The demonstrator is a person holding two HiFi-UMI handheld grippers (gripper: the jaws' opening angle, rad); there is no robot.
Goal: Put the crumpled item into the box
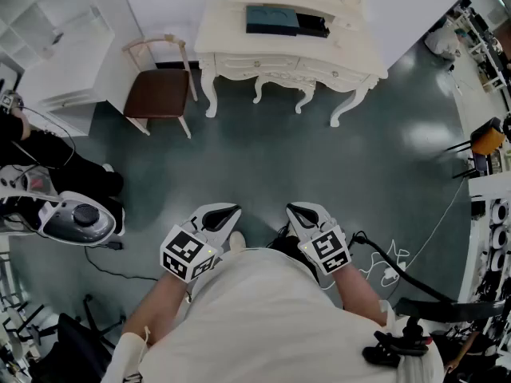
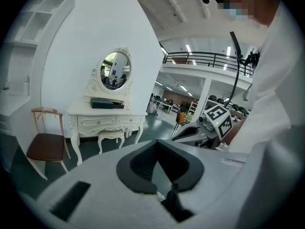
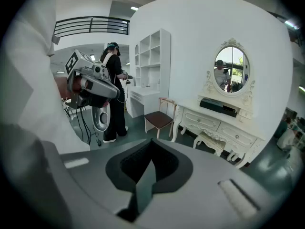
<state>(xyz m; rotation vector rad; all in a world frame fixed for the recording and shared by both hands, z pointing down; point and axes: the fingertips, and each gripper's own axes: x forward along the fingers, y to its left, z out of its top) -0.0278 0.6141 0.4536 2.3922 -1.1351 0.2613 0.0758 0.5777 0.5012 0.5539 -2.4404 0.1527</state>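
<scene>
Left gripper (image 1: 220, 216) and right gripper (image 1: 303, 214), each with jaws pressed together on nothing, are held low by the person, well apart from the white worktop (image 1: 231, 37) that bears a dark flat box (image 1: 273, 19). The crumpled item cannot be made out in any view, so its look and place remain untold. Reaching it with the jaws unopened would probably shove it aside rather than grasp it.

Ahead of the left gripper (image 1: 227, 214) and the right gripper (image 1: 298, 212), the floor (image 1: 263, 158) lay open as far as the dressing table (image 1: 335, 70). A chair (image 1: 160, 92) stood just beside the table's left end, and a stool (image 3: 212, 140) sat between its legs. On the left, a second person (image 1: 64, 178) and a shelf unit (image 1: 48, 38) closed that side. Cables (image 1: 399, 271) trailed over the floor at the right.
</scene>
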